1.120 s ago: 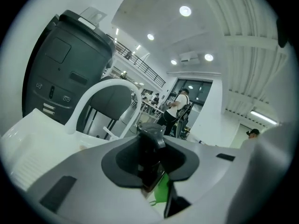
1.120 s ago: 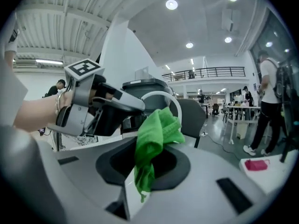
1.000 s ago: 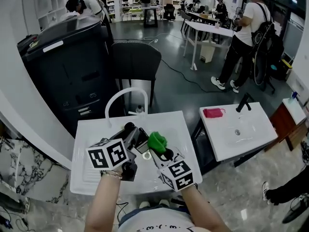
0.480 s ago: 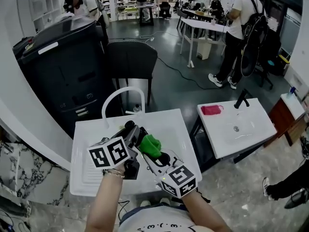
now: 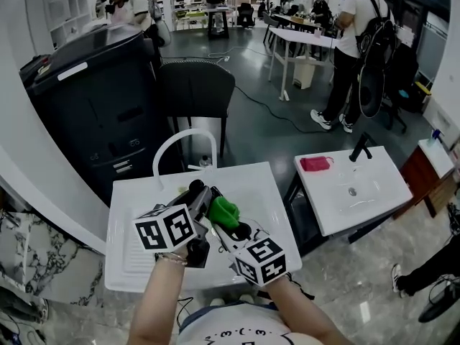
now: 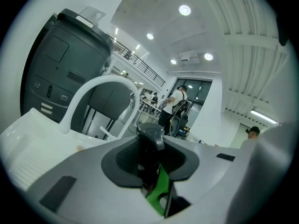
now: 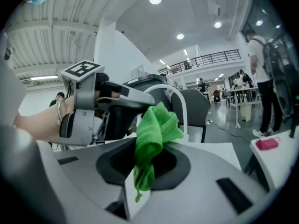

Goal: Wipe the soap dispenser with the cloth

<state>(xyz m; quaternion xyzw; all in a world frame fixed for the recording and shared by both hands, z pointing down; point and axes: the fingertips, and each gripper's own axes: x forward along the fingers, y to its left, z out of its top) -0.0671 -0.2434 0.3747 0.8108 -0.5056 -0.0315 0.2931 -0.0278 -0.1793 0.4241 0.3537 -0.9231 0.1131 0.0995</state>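
My right gripper (image 7: 149, 168) pinches the bunched green cloth (image 7: 155, 130), held right beside the black soap dispenser (image 6: 149, 139), which my left gripper (image 6: 150, 171) clamps between its jaws above the white sink (image 5: 136, 200). An arched faucet (image 5: 188, 133) stands beyond.

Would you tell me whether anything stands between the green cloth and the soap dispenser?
Nothing visible does: the green cloth in the right claw sits directly beside the black soap dispenser gripped by the left claw.
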